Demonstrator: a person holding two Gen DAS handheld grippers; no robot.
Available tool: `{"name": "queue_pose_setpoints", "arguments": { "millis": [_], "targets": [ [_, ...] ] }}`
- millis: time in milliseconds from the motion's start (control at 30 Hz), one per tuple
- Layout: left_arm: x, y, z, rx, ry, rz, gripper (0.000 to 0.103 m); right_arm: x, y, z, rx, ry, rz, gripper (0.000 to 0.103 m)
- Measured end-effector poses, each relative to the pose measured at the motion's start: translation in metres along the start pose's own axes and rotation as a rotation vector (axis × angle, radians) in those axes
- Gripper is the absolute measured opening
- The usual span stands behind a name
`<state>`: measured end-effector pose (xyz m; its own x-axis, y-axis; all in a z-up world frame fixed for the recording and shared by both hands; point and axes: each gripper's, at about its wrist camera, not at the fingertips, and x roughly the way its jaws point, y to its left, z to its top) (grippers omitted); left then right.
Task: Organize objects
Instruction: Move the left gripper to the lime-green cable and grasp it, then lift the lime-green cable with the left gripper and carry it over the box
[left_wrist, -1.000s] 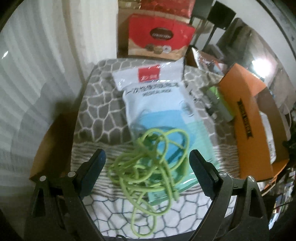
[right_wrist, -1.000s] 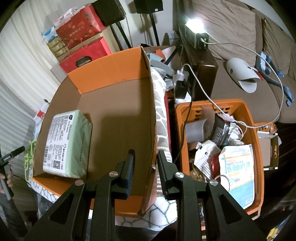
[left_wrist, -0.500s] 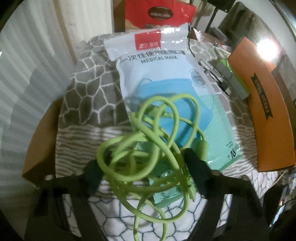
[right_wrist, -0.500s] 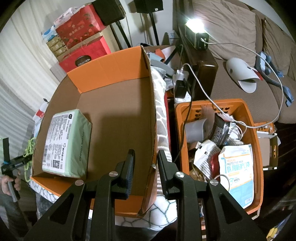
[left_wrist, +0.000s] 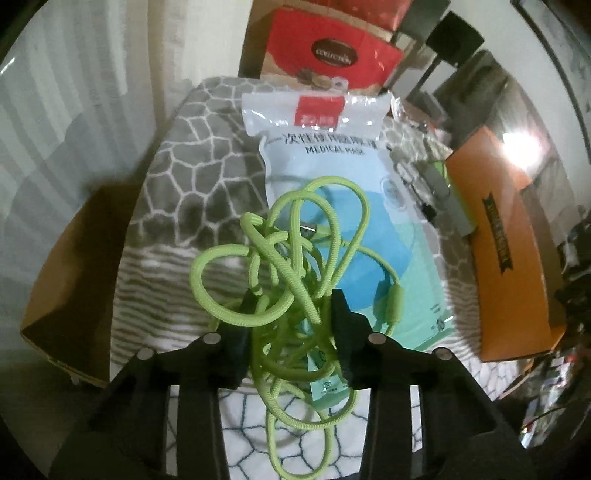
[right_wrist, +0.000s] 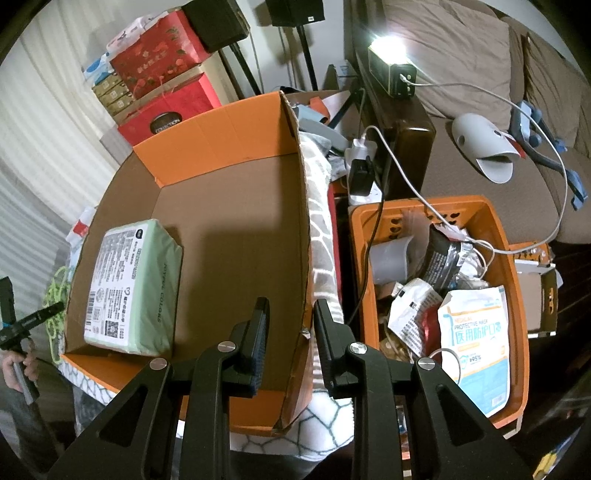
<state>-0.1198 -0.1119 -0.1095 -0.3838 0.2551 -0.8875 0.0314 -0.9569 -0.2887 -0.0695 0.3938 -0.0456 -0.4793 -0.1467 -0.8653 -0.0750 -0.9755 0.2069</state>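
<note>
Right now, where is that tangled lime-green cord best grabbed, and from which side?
At its dense knotted middle, from above. The tangled lime-green cord lies in loose loops over the medical mask packet; only the bunched centre offers bulk. The left gripper has just been closing there, with strands between its jaws.

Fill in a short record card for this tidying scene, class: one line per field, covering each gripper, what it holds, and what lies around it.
Left gripper: jaws have just been closing, now gathered on the tangled green cord
Under the cord: medical mask packet lying on the grey patterned blanket
Right gripper: jaws nearly shut, straddling the side wall of the cardboard box
Inside the box: one green wrapped pack
Beside the box: orange basket filled with packets
Behind: red gift boxes
</note>
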Motion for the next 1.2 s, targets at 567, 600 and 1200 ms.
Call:
{"name": "queue_pose_setpoints", "arguments": {
  "millis": [567, 600, 1200],
  "targets": [
    [-0.073, -0.030, 0.022, 0.029, -0.138, -0.159, 0.014, 0.000, 0.000, 0.000, 0.001, -0.001, 0.001, 0.025],
    [-0.079, -0.035, 0.025, 0.041, -0.147, -0.171, 0.014, 0.000, 0.000, 0.000, 0.001, -0.001, 0.001, 0.025],
    [-0.139, -0.140, 0.063, 0.208, -0.231, -0.300, 0.014, 0.000, 0.000, 0.000, 0.004, -0.002, 0.004, 0.024]
  ]
}}
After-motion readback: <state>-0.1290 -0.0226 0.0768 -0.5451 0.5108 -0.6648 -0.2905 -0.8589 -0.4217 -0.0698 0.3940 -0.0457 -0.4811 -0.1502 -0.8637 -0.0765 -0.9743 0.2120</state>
